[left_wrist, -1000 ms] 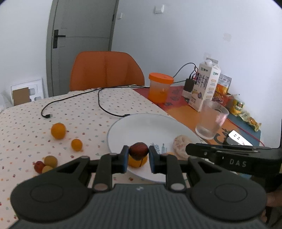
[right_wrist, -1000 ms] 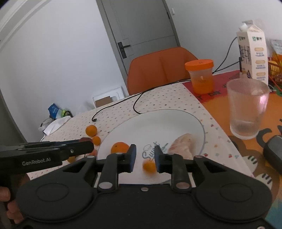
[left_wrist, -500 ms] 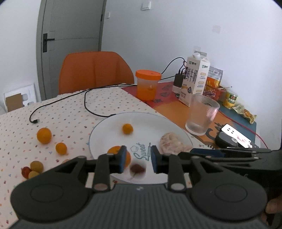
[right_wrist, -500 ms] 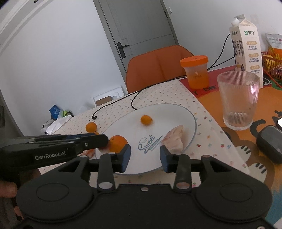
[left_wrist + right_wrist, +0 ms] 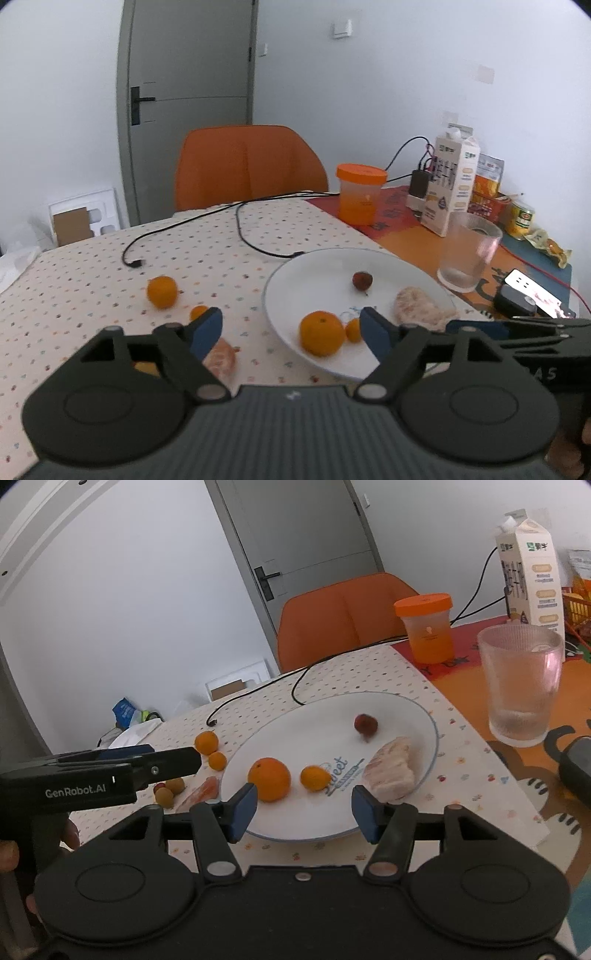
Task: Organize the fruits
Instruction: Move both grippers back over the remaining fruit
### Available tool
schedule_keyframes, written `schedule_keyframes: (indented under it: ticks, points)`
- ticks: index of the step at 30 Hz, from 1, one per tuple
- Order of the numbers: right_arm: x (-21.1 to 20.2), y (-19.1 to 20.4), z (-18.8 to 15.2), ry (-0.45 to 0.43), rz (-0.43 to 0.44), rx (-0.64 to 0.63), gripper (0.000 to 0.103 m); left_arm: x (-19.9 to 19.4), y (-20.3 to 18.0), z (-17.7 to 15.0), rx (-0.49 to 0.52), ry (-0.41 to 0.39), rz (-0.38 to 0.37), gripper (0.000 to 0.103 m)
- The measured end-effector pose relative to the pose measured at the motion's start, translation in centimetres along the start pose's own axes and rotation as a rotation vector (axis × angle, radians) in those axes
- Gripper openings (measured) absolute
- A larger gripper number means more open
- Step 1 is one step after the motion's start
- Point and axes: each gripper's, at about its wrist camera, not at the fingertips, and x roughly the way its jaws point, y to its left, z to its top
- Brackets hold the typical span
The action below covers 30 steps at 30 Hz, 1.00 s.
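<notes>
Left gripper (image 5: pixel 291 326): jaws opening, nothing between them, above the plate's near edge
Right gripper (image 5: pixel 301 808): jaws opening, empty
Plate (image 5: pixel 430 746): holds an orange (image 5: pixel 269 779), a small orange fruit (image 5: pixel 314 777), a dark red fruit (image 5: pixel 365 723) and a peeled piece (image 5: pixel 391 770)
Tablecloth (image 5: pixel 92 266): more fruit left of the plate

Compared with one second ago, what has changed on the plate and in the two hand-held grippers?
The left hand-held gripper let go of the dark red fruit, and the right hand-held gripper released the small orange fruit. Both now lie on the white plate. Both grippers' jaws are opening with nothing between them. The big orange, the peeled piece, the glass and the fruits on the tablecloth stayed in place.
</notes>
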Motion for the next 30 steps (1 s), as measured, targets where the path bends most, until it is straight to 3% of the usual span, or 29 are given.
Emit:
schedule_keyframes:
  ticks: [5, 13, 19, 23, 25, 30]
  points:
    - [0.3, 0.9, 0.1, 0.000, 0.007, -0.017, 0.064, -0.3, 1.0, -0.3, -0.016, 0.007, 0.024, 0.084]
    - [0.5, 2.2, 0.2, 0.010, -0.001, -0.026, 0.084, -0.9, 2.5, -0.8, -0.051, 0.013, 0.050, 0.093]
    - [-0.2, 3.9, 0.5, -0.009, 0.002, -0.045, 0.102, -2.3, 4.5, -1.0, -0.098, 0.007, 0.087, 0.094]
    - [-0.6, 4.8, 0.6, -0.009, 0.027, -0.035, 0.103, -3.4, 5.5, -0.8, -0.098, 0.001, 0.102, 0.095]
    - [-0.5, 5.3, 0.6, -0.001, 0.030, -0.045, 0.103, -4.2, 6.0, -0.9, -0.102, -0.016, 0.101, 0.101]
    - [-0.1, 6.5, 0.6, 0.000, 0.039, -0.058, 0.103, -5.0, 7.2, -1.2, -0.119, -0.029, 0.102, 0.101]
